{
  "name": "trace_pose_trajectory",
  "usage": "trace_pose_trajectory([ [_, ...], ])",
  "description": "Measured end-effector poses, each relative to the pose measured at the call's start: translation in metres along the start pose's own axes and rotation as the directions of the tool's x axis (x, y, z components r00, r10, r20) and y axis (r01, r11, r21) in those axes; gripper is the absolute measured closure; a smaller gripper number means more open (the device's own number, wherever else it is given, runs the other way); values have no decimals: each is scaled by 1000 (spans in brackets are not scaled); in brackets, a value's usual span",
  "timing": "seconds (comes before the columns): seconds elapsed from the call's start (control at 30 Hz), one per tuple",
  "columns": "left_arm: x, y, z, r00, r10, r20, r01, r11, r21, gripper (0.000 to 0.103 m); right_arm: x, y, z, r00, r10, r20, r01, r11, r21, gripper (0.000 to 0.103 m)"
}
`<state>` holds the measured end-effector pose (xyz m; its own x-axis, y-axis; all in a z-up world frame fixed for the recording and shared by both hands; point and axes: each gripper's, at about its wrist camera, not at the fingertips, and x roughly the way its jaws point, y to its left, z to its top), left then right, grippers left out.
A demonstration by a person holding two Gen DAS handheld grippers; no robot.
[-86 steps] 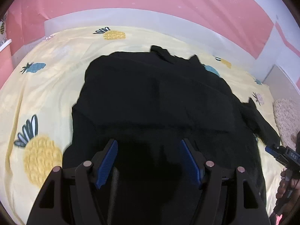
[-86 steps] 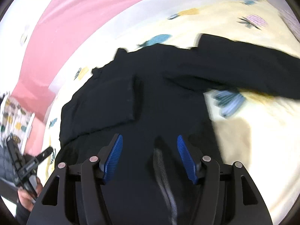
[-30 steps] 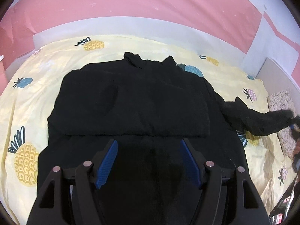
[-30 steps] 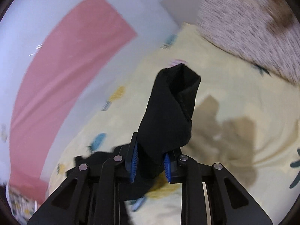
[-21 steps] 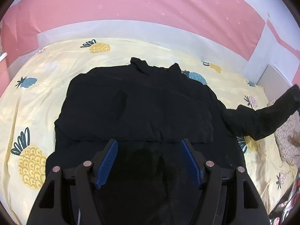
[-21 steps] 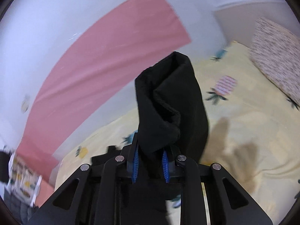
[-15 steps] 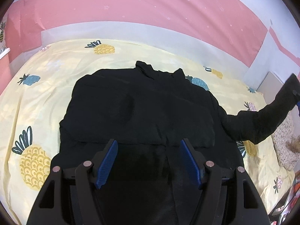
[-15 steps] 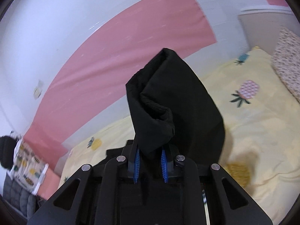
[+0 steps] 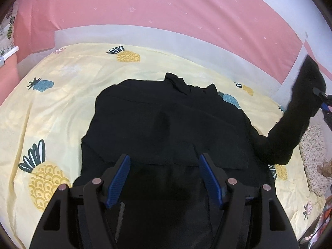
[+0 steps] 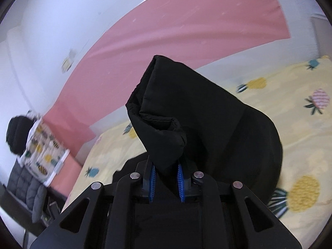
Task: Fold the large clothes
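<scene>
Pineapple-print bed carries the black jacket, spread flat. Right tongs, clamped on the sleeve, have swung it up off the sheet, ready to fold across the body. Left tongs hover open and empty.

bed (yellow pineapple sheet) carries a black jacket.

The right tongs, which hung open over the black jacket, have since clamped onto its sleeve. They have lifted the cuff high off the bed's right edge, swinging it inward.
</scene>
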<state>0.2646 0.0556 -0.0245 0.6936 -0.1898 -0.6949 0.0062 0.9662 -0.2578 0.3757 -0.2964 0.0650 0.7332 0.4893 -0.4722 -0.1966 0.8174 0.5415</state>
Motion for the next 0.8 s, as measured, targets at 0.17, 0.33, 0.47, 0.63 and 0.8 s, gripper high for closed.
trace_pose_trajectory([
  [0.17,1,10,2,1000,6,7,-6,1000,-8,33,38,26,-18,994,39,-101,-42,999,-32,86],
  [0.33,3,22,1,1000,6,9,-6,1000,-28,33,84,39,-47,974,52,-222,-62,997,-38,86],
  [0.47,8,33,0,1000,8,3,-8,999,-42,33,117,40,-70,952,50,-302,-62,998,-30,86],
  [0.63,14,46,-3,1000,18,-4,-18,998,-61,33,155,40,-98,928,54,-370,-63,998,-13,85],
  [0.8,20,55,-5,1000,21,-13,-22,997,-79,33,178,35,-114,915,70,-398,-66,998,25,79],
])
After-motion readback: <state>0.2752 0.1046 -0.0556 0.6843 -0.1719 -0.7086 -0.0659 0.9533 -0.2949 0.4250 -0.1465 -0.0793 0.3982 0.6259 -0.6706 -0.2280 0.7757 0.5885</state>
